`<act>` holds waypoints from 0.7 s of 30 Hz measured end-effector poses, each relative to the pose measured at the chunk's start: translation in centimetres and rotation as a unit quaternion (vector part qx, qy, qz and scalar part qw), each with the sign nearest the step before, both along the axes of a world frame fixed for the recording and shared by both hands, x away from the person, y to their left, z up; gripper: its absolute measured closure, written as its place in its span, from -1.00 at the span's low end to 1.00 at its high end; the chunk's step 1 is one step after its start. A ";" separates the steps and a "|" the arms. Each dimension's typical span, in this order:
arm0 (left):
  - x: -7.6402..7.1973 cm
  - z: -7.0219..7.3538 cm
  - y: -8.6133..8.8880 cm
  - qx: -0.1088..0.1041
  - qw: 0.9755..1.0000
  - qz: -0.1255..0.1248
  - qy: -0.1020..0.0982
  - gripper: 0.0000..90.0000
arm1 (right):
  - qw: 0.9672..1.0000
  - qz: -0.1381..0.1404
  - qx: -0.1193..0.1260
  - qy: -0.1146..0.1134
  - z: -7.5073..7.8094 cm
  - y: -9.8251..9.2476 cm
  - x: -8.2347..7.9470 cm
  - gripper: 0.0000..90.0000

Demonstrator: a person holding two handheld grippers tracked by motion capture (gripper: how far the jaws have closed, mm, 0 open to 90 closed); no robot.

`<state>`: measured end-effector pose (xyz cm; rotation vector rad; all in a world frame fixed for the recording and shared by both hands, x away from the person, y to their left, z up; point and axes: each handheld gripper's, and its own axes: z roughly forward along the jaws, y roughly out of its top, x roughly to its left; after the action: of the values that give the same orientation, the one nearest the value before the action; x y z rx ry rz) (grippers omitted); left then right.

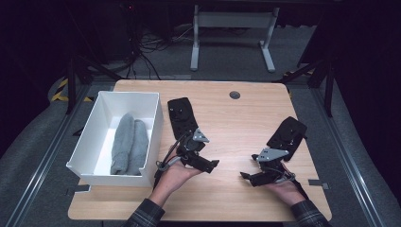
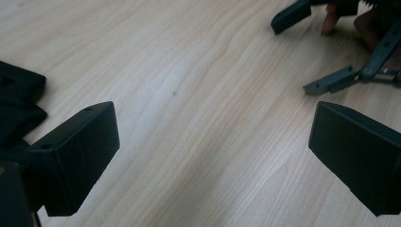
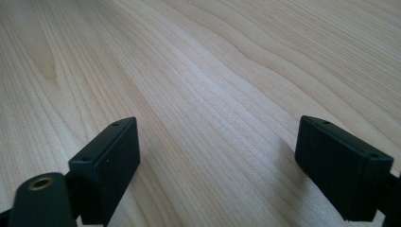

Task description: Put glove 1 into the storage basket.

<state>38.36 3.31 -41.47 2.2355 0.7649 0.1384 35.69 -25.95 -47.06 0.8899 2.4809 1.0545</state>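
My left gripper [image 1: 211,165] is held low over the wooden table [image 1: 236,118], just right of the white bin [image 1: 87,137]; its jaws stand wide apart with nothing between them, as the left gripper view [image 2: 213,151] confirms. My right gripper [image 1: 247,177] hovers near the front right of the table, jaws pointing left, also open and empty [image 3: 217,165]. In the left gripper view the right gripper's jaws [image 2: 312,52] and a hand appear at the top right. Two grey rolled cloths [image 1: 128,144] lie inside the bin.
A black flat mat [image 1: 182,116] lies behind the left gripper and another black mat [image 1: 288,135] behind the right one. A round grommet [image 1: 234,95] sits near the table's far edge. Bare wood lies between the two grippers.
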 end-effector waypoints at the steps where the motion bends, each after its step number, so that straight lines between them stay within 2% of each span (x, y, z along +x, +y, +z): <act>1: -0.1 -0.6 0.0 0.005 1.000 -0.001 0.000 -0.93 | 1.000 0.000 -0.001 0.001 0.0 0.0 0.0 -0.65; 6: -0.1 -2.3 -0.1 0.024 1.000 -0.007 0.005 -0.93 | 1.000 -0.006 -0.017 0.003 0.5 0.0 0.0 -0.61; 9: -0.2 -3.1 0.1 0.025 1.000 -0.013 0.005 -0.93 | 1.000 -0.008 -0.010 0.002 1.0 -0.4 0.0 -0.54; 12: -0.5 -3.7 0.4 0.030 0.999 -0.020 0.002 -0.93 | 1.000 -0.011 -0.015 -0.002 1.4 -0.9 0.2 -0.47; 14: -0.5 -3.9 0.5 0.028 0.999 -0.020 0.004 -0.93 | 1.000 -0.009 -0.009 0.004 1.7 -1.4 0.3 -0.38; 15: -0.7 -4.4 0.9 0.022 0.999 -0.023 0.005 -0.93 | 1.000 -0.014 -0.008 0.004 1.9 -1.7 0.4 -0.35; 21: -0.8 -5.2 1.6 0.035 0.999 -0.033 0.002 -0.99 | 1.000 -0.028 -0.002 -0.007 2.8 -3.1 0.6 -0.17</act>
<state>37.53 4.95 -46.65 2.3243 0.6967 0.1306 36.32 -29.08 -44.23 0.9424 2.4309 1.0324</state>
